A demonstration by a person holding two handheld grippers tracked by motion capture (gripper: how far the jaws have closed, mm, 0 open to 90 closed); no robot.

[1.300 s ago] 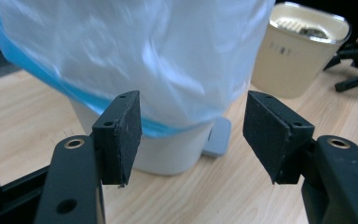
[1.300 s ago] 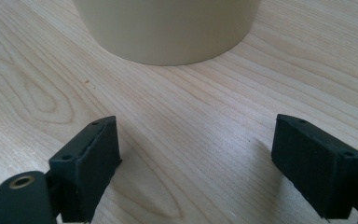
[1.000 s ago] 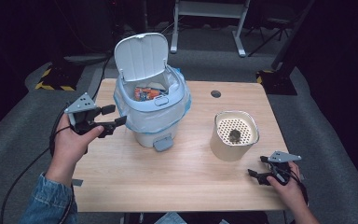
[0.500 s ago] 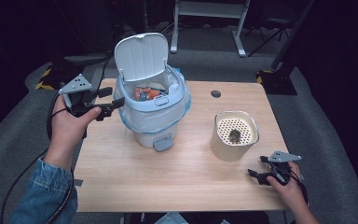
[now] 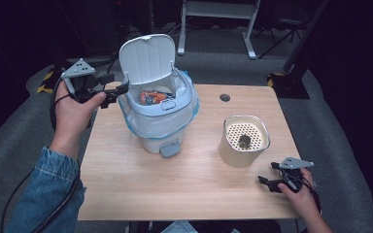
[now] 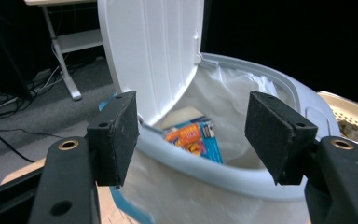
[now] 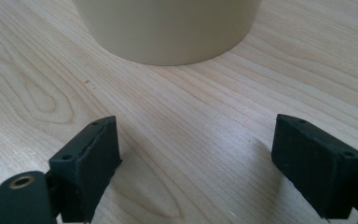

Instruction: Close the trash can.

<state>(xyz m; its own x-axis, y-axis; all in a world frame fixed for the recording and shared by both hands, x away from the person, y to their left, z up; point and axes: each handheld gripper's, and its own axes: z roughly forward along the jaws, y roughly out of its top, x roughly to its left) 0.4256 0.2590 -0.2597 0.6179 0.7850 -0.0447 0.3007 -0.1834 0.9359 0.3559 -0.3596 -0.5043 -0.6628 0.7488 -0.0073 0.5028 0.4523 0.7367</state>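
High view: a wooden tabletop seen from above, w/ a person's forearms coming in from 6 o'clock. At about 10 o'clock on the tabletop stands a small white pedal bin, lined w/ a clear bag folded over its pale blue rim. Its lid stands upright, hinged open at the back. Inside lies colourful orange-and-blue packaging.

The left tool is held in the air at 9 o'clock of the bin, just beside the rim, pointing toward it. Its jaws are spread wide w/ nothing between them (left tool view: the two black pads frame the bin's rim, the lid and the packaging, not touching any). Whether the tips touch the bin in the high view I cannot tell.

At about 3 o'clock on the tabletop, well apart from the bin, stands a cream cup w/ a perforated insert holding a small dark lump.

The right tool rests low at about 5 o'clock, near the tabletop's front edge, just at 5 o'clock of the cup. Its jaws are spread, pinching nothing: right tool view shows bare wood between the pads, w/ the cup's base ahead at 12 o'clock, apart from them.
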